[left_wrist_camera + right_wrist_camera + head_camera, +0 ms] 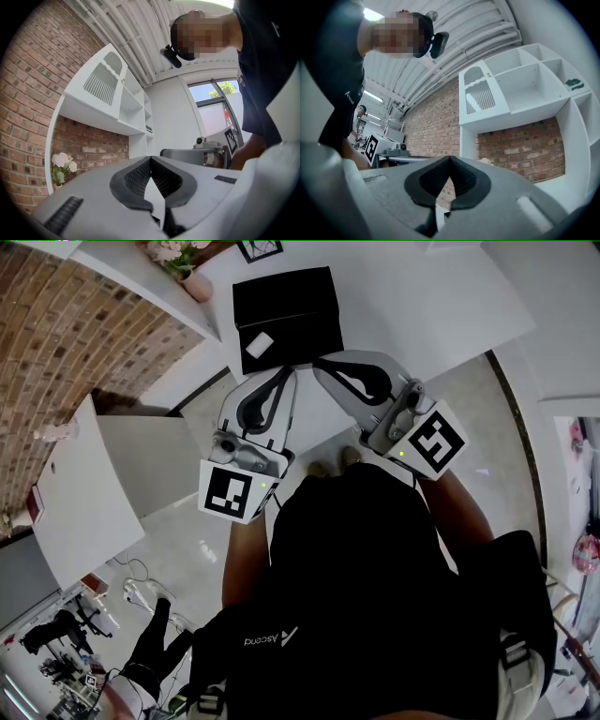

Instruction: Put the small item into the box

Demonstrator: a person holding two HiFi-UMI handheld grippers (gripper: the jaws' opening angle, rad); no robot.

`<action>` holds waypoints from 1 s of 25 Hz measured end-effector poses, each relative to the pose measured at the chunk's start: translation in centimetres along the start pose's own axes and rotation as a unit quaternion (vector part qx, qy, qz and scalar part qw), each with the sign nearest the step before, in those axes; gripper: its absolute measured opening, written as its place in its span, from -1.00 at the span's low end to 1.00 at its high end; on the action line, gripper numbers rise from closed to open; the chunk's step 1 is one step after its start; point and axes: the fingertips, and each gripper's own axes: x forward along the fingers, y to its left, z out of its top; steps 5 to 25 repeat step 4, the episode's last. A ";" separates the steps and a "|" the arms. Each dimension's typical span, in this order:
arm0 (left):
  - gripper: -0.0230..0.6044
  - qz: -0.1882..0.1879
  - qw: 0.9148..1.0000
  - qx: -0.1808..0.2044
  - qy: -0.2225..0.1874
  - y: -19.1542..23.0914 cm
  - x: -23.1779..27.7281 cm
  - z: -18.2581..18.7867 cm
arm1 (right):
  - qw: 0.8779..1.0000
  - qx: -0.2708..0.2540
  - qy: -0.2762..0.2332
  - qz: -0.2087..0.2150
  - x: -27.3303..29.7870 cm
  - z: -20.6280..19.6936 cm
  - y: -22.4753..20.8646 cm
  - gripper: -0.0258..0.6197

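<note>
A: Starting from the left, what are the jaws of the left gripper [287, 373] doing?

B: They're pressed together with nothing between them. Its own view shows only brick wall and white shelves past the tips.

A: Where is the item [260, 343]?

B: It lies on the black surface of the box [281, 296], on the box's left part, near the edge closest to the person. I can't tell whether that surface is the inside of the box or a lid.

A: Which way is it from the tips?

B: Ahead of them and a little left of the left gripper's tip. Its long axis seems to run roughly across and slightly tilted, but it's too small to be sure.

A: And the right gripper [320, 363]?

B: It's also closed on nothing. Its tip sits just before the box's near edge, further right.

A: Which one is nearer?

B: The left one, I'd say. The item lies almost in line with it, while the right gripper would have to cross over.

A: What's the count?

B: One box, one item and two grippers, above a white table [422, 296].
</note>
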 end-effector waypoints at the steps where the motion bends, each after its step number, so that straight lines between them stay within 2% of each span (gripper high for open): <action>1: -0.93 -0.001 1.000 0.000 -0.001 -0.1 0.0 0.1 | 1.000 0.000 0.000 0.000 -0.1 0.0 0.0 -0.92; 25: -0.93 -0.004 1.000 -0.002 -0.004 -0.4 0.1 0.3 | 1.000 0.000 0.000 -0.002 -0.3 0.1 0.0 -0.92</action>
